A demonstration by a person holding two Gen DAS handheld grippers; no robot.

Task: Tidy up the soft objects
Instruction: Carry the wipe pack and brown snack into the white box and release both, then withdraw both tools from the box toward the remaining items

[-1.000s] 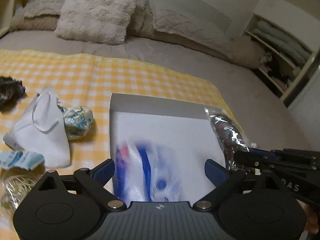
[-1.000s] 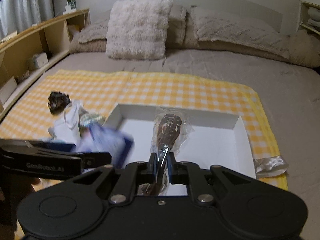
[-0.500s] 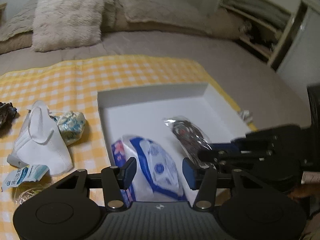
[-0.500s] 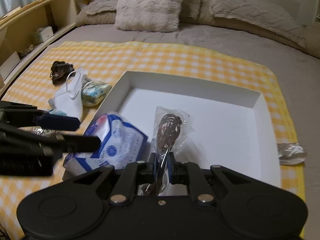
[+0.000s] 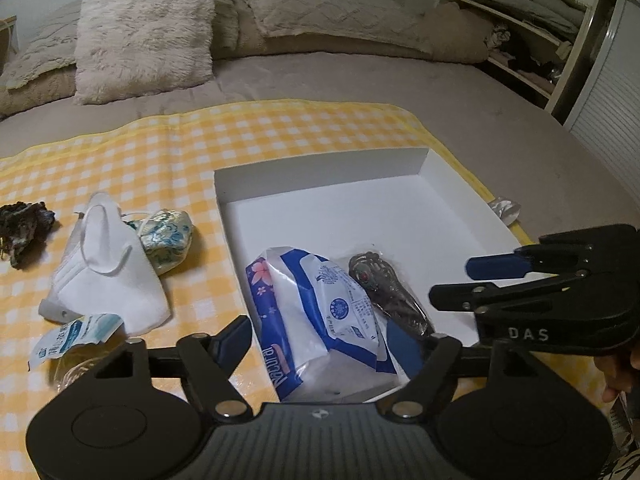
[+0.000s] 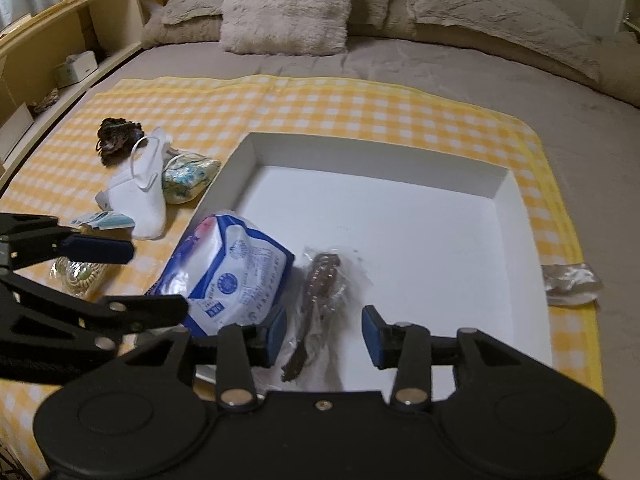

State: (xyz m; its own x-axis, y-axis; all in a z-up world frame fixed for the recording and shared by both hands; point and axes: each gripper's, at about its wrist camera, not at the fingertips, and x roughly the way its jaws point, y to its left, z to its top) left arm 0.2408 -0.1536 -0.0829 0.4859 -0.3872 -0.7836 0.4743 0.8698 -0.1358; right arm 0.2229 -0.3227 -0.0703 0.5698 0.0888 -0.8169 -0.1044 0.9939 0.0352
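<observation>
A white shallow box [image 5: 320, 174] [image 6: 516, 236] lies on a yellow checked cloth. In its near left corner lie a blue and white tissue pack [image 5: 316, 308] [image 6: 236, 268] and a clear bag of dark hair ties [image 5: 384, 292] [image 6: 320, 284]. My left gripper [image 5: 326, 344] is open around the near end of the tissue pack. My right gripper [image 6: 324, 330] is open just behind the bag, holding nothing. Each gripper also shows in the other's view: the right [image 5: 472, 280], the left [image 6: 156, 280].
On the cloth [image 6: 320, 96] left of the box lie a white mask [image 5: 108, 276], a floral pouch [image 5: 168, 236], a dark scrunchie [image 5: 24, 228], a small blue packet [image 5: 76, 334] and a bag of coiled ties [image 6: 78, 276]. A silver wrapper [image 6: 572, 278] lies right of the box. Pillows [image 5: 148, 32] lie behind.
My right gripper opened and let go of the hair-tie bag, which now lies in the box. My left gripper opened wider and the tissue pack rests in the box.
</observation>
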